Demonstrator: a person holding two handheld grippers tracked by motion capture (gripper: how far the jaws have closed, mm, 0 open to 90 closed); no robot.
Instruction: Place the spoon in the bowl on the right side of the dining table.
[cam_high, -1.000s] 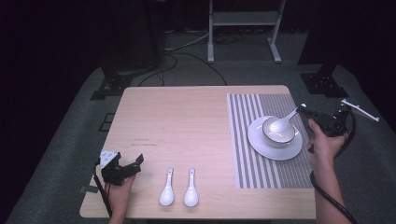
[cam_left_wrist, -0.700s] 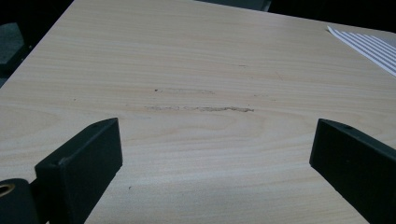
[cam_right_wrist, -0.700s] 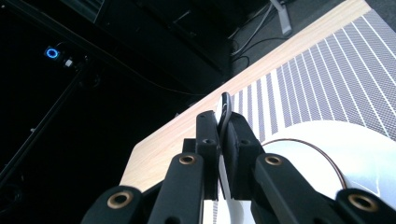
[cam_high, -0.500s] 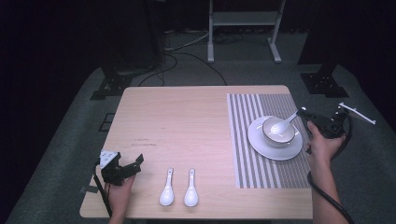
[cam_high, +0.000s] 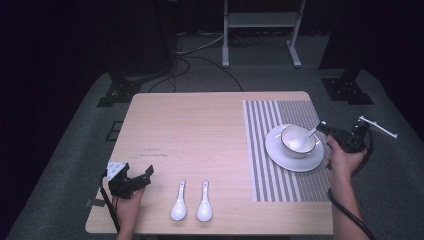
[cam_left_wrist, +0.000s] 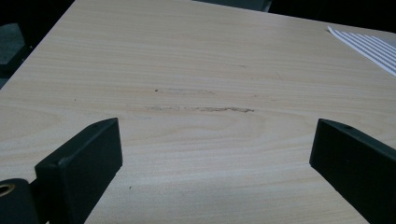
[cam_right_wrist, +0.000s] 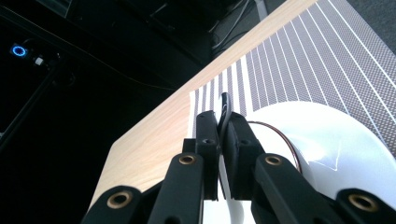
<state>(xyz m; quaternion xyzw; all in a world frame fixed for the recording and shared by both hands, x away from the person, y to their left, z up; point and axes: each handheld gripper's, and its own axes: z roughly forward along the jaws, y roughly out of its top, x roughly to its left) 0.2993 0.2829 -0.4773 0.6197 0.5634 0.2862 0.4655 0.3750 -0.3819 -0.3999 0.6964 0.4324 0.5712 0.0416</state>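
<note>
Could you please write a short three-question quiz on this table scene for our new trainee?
1. True or false: the left gripper holds a spoon.
2. How many white ceramic spoons lie loose on the pale wooden table?
3. Where is the white spoon in the right gripper? A) over the white bowl on the round white plate B) on the grey striped placemat

Key: 1 false, open jaws; 2 two; 3 A.

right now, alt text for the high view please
The right gripper holds a white spoon by its handle, bowl end inside a bowl on a plate on a striped mat. Two more spoons lie near the left gripper, which is open.
</note>
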